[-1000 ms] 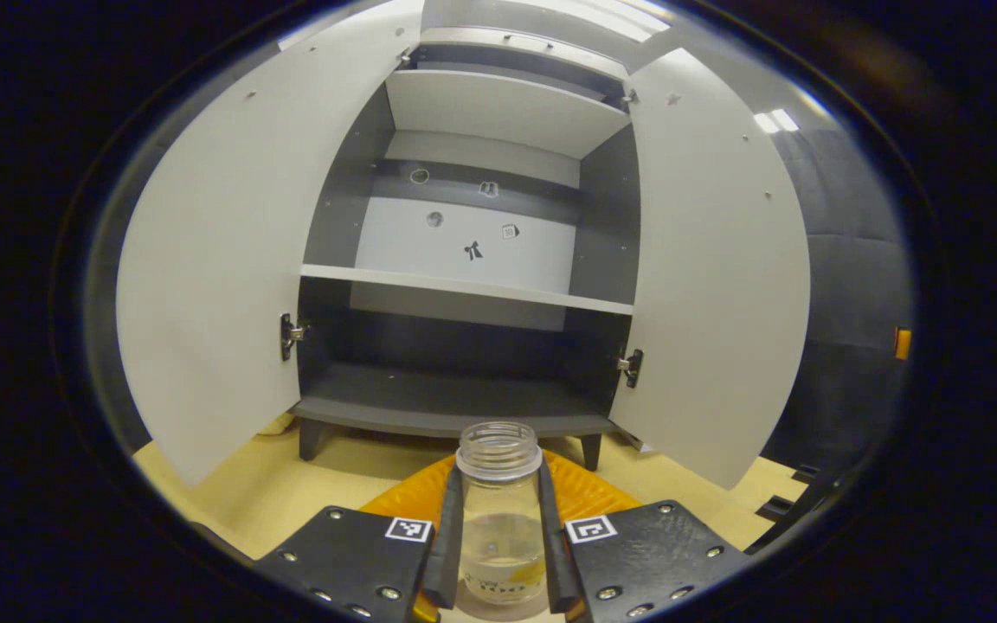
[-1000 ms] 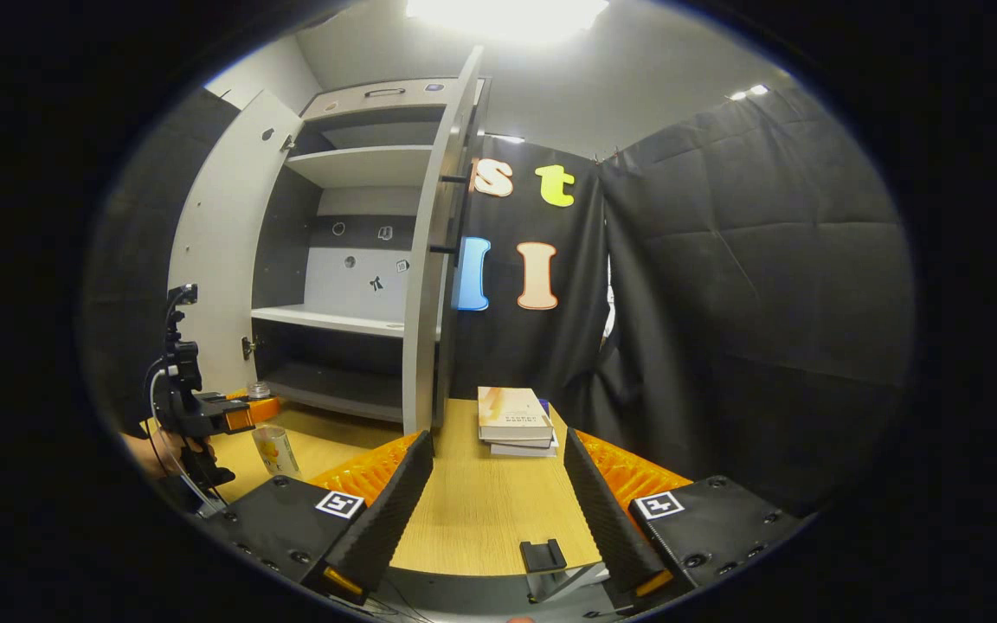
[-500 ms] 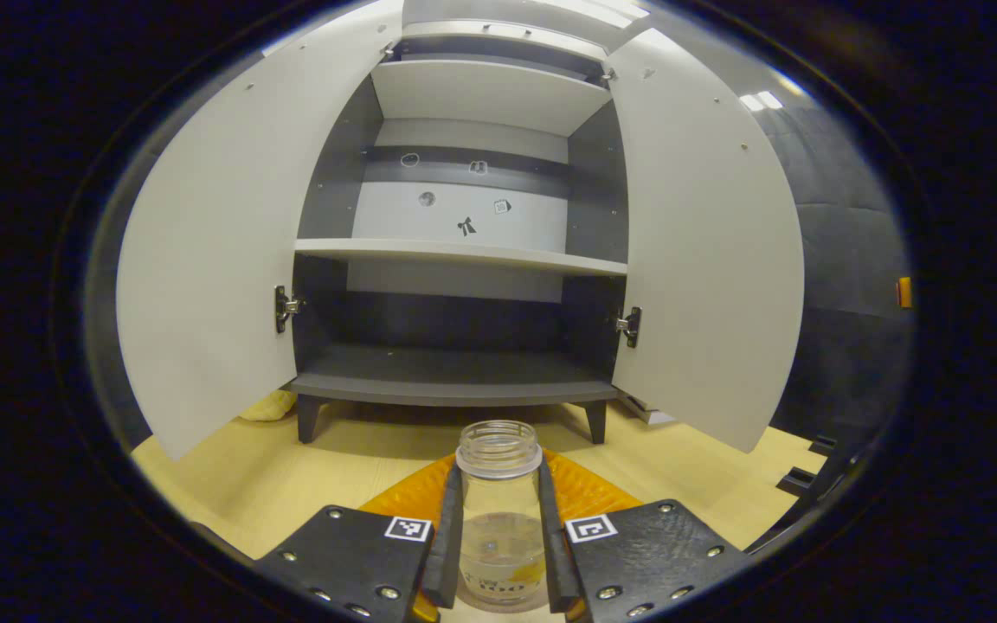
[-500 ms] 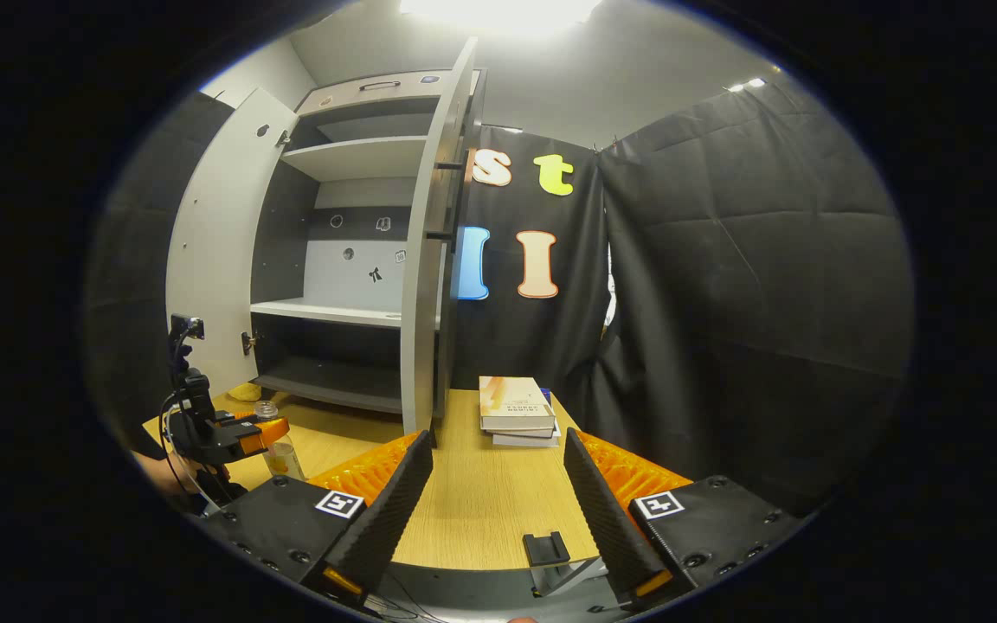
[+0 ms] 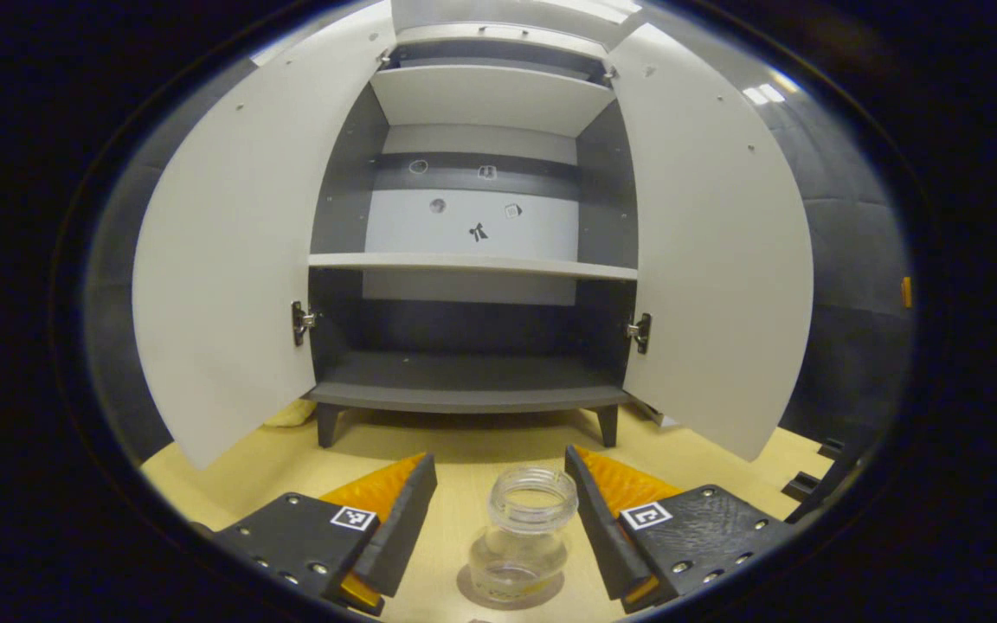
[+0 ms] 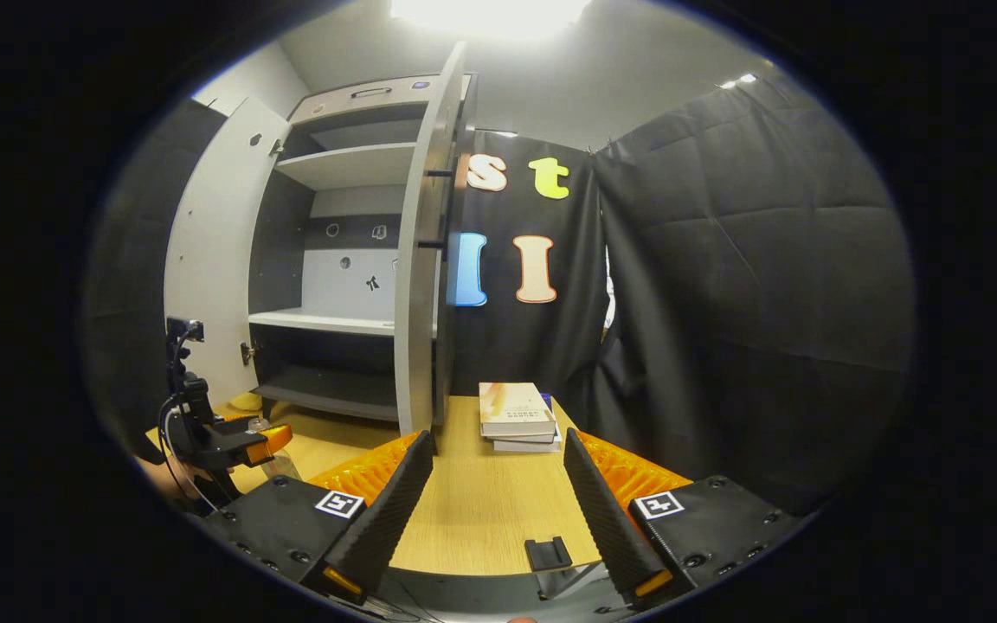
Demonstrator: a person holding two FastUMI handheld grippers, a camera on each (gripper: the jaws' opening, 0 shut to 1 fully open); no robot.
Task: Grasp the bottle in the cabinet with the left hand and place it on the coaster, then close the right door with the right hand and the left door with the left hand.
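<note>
- bottle (image 5: 526, 541) stands upright on the table (image 5: 230, 484), long axis vertical, its open threaded mouth up; we see a little liquid at its bottom.
- under its base a round darker disc shows, which we take for the coaster (image 5: 468, 597); the bottle sits on it.
- left tongs (image 5: 500, 528) are spread apart, one finger on each side of the bottle, with a gap on both sides and neither finger touching the glass.
- in the left gripper view we look level and straight into the cabinet (image 5: 472, 260), so the left tongs point at its middle from low over the table.
- both doors stand wide open: the left door (image 5: 230, 260) and the right door (image 5: 715, 251) swing outward toward us, their lower corners hanging over the table.
- open table lies between the bottle and the cabinet's feet; the lower shelf (image 5: 464, 385) is bare.
- right tongs (image 6: 498, 506) are apart, holding nothing, pointing over bare table toward a stack of books (image 6: 516, 417) near the cloth wall.
- in the right gripper view the right door (image 6: 419, 251) shows edge-on, just left of the line of the tongs, with bare table between the fingers and the door's bottom corner.
- at the far left of that view we see the left tongs (image 6: 260, 437) low over the table, with part of a hand (image 6: 161, 476) behind them.
</note>
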